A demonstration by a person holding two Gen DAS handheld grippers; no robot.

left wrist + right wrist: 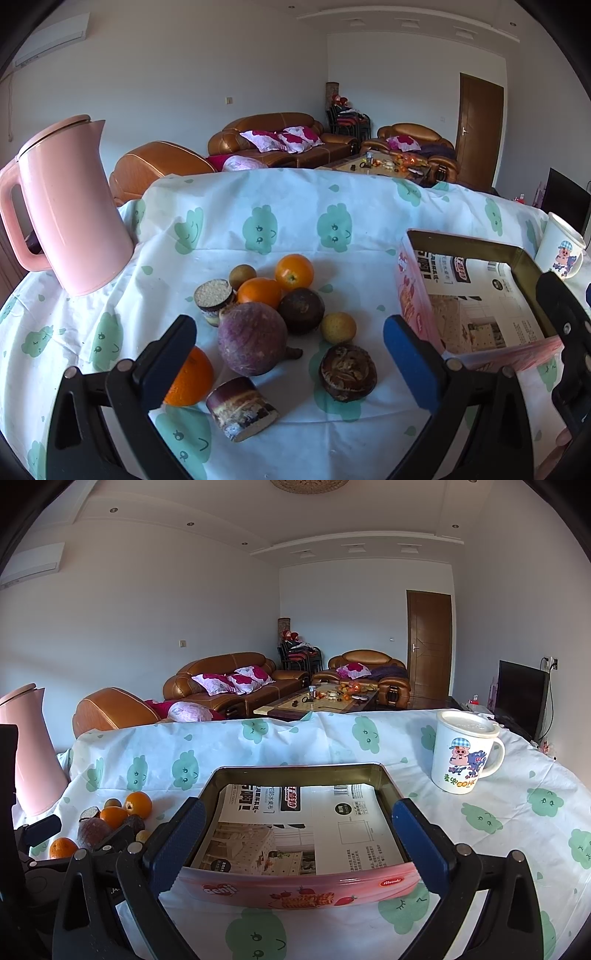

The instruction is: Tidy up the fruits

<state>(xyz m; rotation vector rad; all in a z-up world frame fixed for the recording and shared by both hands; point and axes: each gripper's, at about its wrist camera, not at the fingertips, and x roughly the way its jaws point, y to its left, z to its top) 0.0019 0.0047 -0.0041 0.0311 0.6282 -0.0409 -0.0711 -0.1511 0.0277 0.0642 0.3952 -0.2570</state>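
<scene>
Cloud-print tablecloth (295, 221) covers the table. Left wrist view: left gripper (290, 343) spread wide, holding nothing, above the fruit pile (269, 314), oranges and purple fruits; pink kettle (70, 206) to the left, tin (472, 295) to the right. Right wrist view: right gripper (297, 840) spread, nothing held, straddling the paper-lined tin (303, 886); mug (463, 751) far right, fruit far left.

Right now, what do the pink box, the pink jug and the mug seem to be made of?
Pink box: probably tin, glossy printed outside, brassy metallic walls inside. Pink jug: likely plastic, smooth with a soft sheen. Mug: looks like glazed ceramic, though plastic is possible; white, shiny, cartoon print.
</scene>
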